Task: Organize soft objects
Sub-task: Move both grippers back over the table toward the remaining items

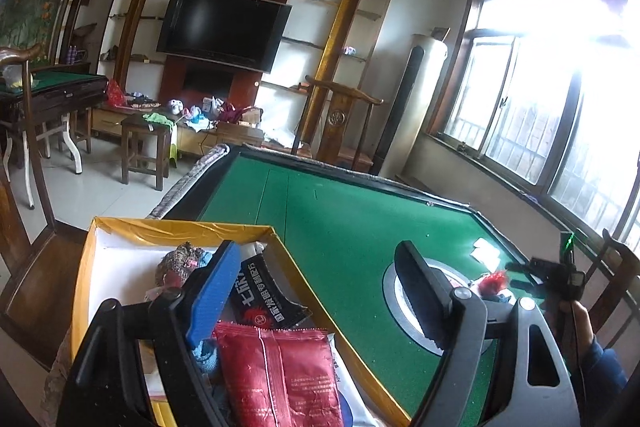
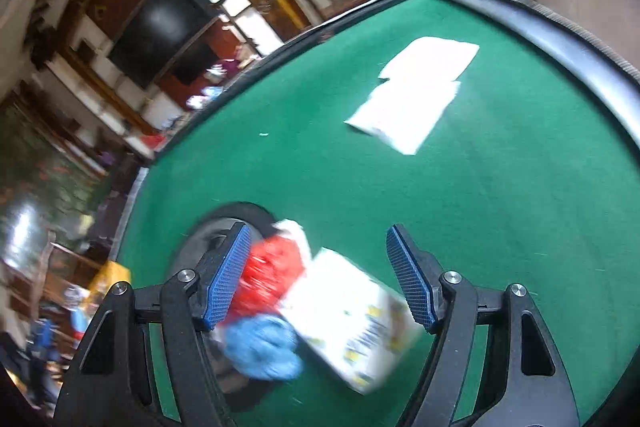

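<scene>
My left gripper (image 1: 320,291) is wide open and holds nothing, with the yellow box (image 1: 120,227) of soft things right under it. My right gripper (image 2: 320,279) is open too, over the red thing (image 2: 272,267), blue cloth (image 2: 260,347) and white packet (image 2: 352,319).

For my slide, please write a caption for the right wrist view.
Open right gripper above a white packet, red item and blue cloth on the green table.

Black sachet (image 1: 264,295) in box: white Chinese print, "国际流眼专副配方" approx (partly hidden); rest unreadable.
</scene>
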